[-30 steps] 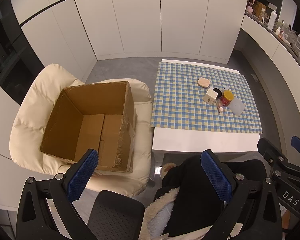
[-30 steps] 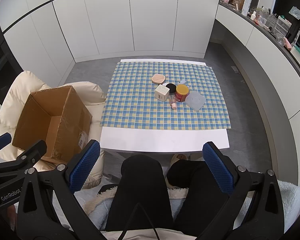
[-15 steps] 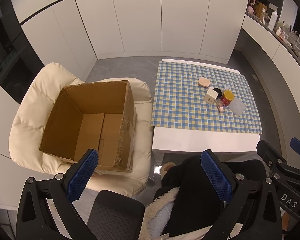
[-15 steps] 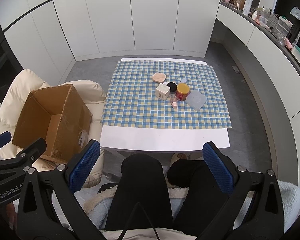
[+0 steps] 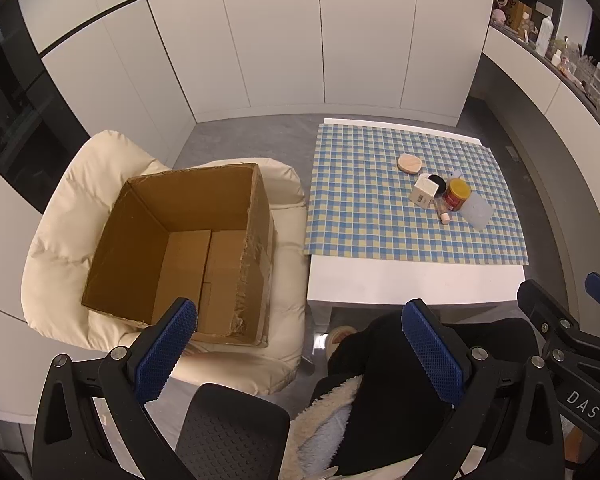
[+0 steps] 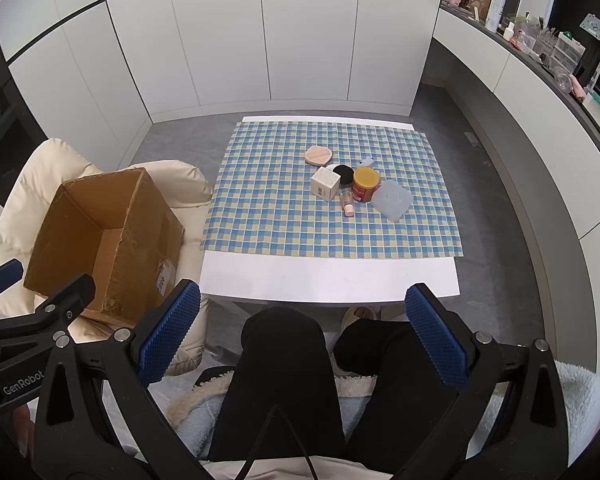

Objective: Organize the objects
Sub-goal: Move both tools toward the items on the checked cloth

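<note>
A white desk (image 6: 328, 276) with a checked cloth (image 6: 276, 216) carries clustered small items, including a red jar (image 6: 365, 190) and white box (image 6: 325, 183). An open cardboard box (image 5: 188, 248) sits on a cream chair (image 5: 60, 220) beside it. Left gripper (image 5: 300, 350) and right gripper (image 6: 302, 332) hover with jaws wide, empty.

– What colours are on the low white table (image 6: 328, 278)?
– A cloth checked in blue, pale yellow and white (image 6: 276, 216). On it: a peach-pink round puff (image 6: 318, 155), a cream-white carton cube (image 6: 325, 183), a black round lid (image 6: 343, 174), a red jar with a mustard-yellow lid (image 6: 365, 185) and a frosted pale-blue square tub (image 6: 391, 201).
– And beside it?
– A plain brown cardboard box (image 5: 188, 252) on a cream quilted armchair (image 5: 60, 240). Both tools have blue ribbed finger pads (image 5: 166, 354) on black frames.
</note>
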Tool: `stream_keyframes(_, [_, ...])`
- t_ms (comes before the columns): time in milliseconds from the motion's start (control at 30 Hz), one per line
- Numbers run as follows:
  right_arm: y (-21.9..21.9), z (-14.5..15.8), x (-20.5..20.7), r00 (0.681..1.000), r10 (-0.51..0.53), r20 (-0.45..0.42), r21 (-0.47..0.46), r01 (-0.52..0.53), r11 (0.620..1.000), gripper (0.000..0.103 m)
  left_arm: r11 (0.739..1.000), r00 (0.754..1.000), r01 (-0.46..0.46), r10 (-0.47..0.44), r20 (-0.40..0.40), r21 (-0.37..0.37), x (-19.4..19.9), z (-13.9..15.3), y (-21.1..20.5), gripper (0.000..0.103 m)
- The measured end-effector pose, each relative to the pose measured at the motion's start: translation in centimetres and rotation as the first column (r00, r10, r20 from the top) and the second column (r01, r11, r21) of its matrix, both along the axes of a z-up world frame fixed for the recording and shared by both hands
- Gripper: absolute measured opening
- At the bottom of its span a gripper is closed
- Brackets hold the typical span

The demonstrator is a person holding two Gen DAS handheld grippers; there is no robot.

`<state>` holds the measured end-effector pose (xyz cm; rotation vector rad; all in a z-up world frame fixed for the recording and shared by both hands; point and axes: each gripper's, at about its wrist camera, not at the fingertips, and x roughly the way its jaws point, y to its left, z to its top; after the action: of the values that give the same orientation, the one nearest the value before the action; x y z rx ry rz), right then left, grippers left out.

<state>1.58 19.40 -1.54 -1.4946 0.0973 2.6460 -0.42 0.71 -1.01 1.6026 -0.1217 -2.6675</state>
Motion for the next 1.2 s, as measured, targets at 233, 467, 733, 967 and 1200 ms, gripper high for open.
stream_keyframes(233, [0.6, -0.2, 0.0, 1.0, 0.003, 0.006, -0.01, -0.003, 1.0, 0.103, 1.0, 1.0, 0.01, -0.01, 0.005, 0.015, -0.2, -0.3, 0.5, 0.102])
stream_keyframes(467, [2.0, -0.5, -0.2, 1.0, -0.018, -0.001, -0.035, 0.018, 0.999, 0.103, 1.0, 1.0, -0.004, 0.004, -0.007, 0.01, 0.0, -0.1, 1.8, 0.102])
stream_keyframes(733, [4.2, -0.8, -0.3, 0.999, -0.033, 0.004, -0.048, 0.033, 0.998, 0.103, 0.999, 1.0, 0.015, -0.015, 0.001, 0.048, 0.1, -0.5, 4.1, 0.102])
stream_keyframes(967, [7.2, -1.0, 0.2, 0.999, -0.04, -0.015, -0.055, 0.039, 0.998, 0.103, 0.999, 1.0, 0.02, -0.02, -0.006, 0.05, -0.4, -0.7, 6.7, 0.102])
stream_keyframes(1200, [10.4, -1.2, 0.6, 0.996, -0.084, -0.038, -0.036, 0.083, 0.996, 0.103, 0.997, 0.999, 0.05, -0.05, 0.005, 0.052, -1.0, -0.9, 9.7, 0.102])
